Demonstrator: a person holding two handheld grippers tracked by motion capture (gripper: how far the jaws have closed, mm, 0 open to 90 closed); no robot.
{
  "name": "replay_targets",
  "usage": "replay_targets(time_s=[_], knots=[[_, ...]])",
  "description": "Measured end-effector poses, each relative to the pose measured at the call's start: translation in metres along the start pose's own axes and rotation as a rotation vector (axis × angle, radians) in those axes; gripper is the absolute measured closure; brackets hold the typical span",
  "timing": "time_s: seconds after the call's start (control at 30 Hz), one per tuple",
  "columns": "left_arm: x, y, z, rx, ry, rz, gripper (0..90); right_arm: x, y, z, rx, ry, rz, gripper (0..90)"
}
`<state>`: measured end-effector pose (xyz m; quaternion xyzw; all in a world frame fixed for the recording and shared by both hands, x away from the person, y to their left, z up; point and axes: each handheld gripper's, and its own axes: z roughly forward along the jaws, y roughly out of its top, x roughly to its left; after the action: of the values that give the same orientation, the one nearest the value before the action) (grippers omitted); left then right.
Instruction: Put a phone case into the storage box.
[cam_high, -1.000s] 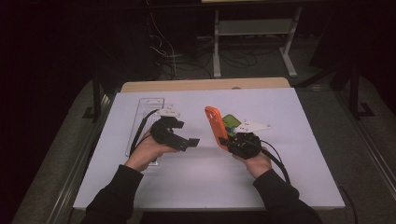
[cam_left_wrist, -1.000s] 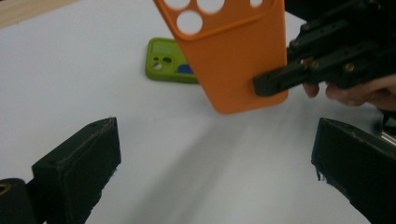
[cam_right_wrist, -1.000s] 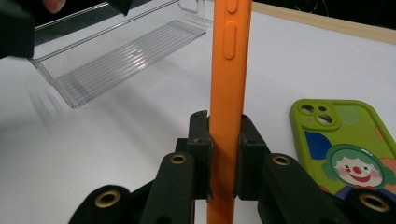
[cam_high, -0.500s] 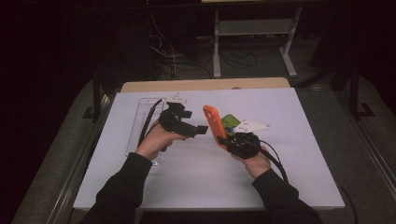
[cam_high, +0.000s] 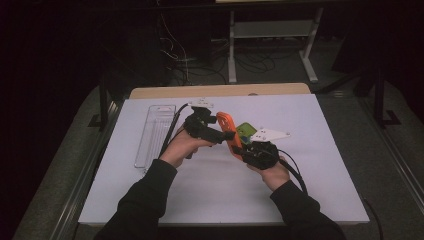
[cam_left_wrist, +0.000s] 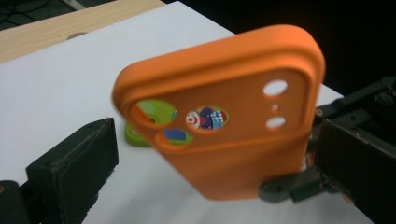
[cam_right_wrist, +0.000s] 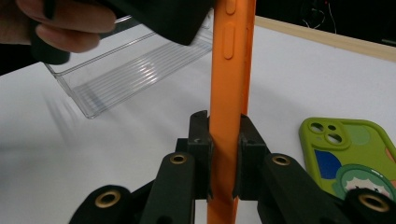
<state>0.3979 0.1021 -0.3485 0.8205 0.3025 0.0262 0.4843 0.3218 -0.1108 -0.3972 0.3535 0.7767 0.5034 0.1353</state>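
- The right gripper (cam_high: 239, 150) pinches an orange phone case (cam_high: 229, 131) by its lower end and holds it upright above the white table (cam_high: 320, 165), near the middle of the sheet.
- In the right gripper view, its two black jaws press on the two flat faces of the orange phone case (cam_right_wrist: 229, 93), which rises edge-on between them; the raised side buttons of the case face the camera.
- The left gripper (cam_high: 226, 135) sits just left of the case in the high view, with its tip at the case's left edge.
- In the left gripper view, its jaws stand spread, one low at the left and one at the right, and the orange phone case (cam_left_wrist: 229, 126) stands tilted between them. Neither pad presses on it as far as the frame shows.
- That view shows the inner side of the case, with its camera cut-outs letting colours from behind show through.
- A green phone case (cam_right_wrist: 352, 154) lies flat on the table beside the right gripper, its back printed with a cartoon figure; in the high view it lies just behind the orange one (cam_high: 246, 131).
- A clear plastic tray (cam_high: 152, 135) lies lengthwise on the left part of the table, well apart from the cases.
- The person's left hand (cam_high: 180, 147) and right hand (cam_high: 272, 172) each grasp a gripper's body from below.
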Motion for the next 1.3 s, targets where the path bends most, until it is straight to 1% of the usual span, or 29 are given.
replay_targets(time_s=[0.07,0.1,0.2,0.33,0.43,0.53,0.63,0.7,0.77,0.83,1.03,1.1,1.27,1.3], knots=[[-0.001,0.001,0.003,-0.008,-0.006,-0.010,0.0,0.001,0.000,0.000,-0.001,0.007,0.001,78.2],[-0.002,0.001,0.005,-0.015,-0.012,-0.020,0.0,0.001,0.000,0.001,-0.004,0.008,-0.006,78.2],[-0.003,0.002,0.010,-0.020,-0.013,-0.007,0.0,0.002,0.000,0.001,-0.003,0.010,-0.010,78.2],[-0.004,0.001,0.013,-0.026,-0.010,-0.023,0.0,0.002,0.000,0.001,0.002,0.010,-0.004,78.3],[-0.004,0.001,0.013,-0.026,-0.011,-0.023,0.0,0.002,0.000,0.001,0.006,0.011,-0.002,78.4],[-0.004,0.001,0.012,-0.028,-0.009,-0.021,0.2,0.002,-0.001,0.003,0.004,0.012,-0.012,78.3],[-0.003,0.002,0.009,-0.046,-0.008,-0.025,5.6,0.003,-0.001,0.004,0.011,0.014,-0.001,78.3],[-0.003,0.002,0.008,-0.057,-0.011,-0.032,7.2,0.004,-0.001,0.004,0.011,0.013,-0.005,78.3],[-0.003,0.003,0.007,-0.059,-0.014,-0.028,8.4,0.004,-0.002,0.005,0.012,0.014,-0.007,78.3],[-0.003,0.003,0.006,-0.064,-0.020,-0.032,10.2,0.004,-0.002,0.005,0.014,0.013,-0.009,78.3],[-0.003,0.003,0.005,-0.059,-0.028,-0.036,12.1,0.005,-0.003,0.007,0.026,0.012,-0.009,78.3],[-0.002,0.003,0.004,-0.052,-0.030,-0.025,13.1,0.005,-0.003,0.007,0.029,0.012,-0.012,78.3],[-0.003,0.003,0.004,-0.039,-0.032,-0.022,14.3,0.006,-0.004,0.009,0.043,0.019,-0.014,77.7],[-0.003,0.002,0.004,-0.030,-0.026,-0.010,14.4,0.005,-0.004,0.009,0.047,0.023,-0.018,75.1]])
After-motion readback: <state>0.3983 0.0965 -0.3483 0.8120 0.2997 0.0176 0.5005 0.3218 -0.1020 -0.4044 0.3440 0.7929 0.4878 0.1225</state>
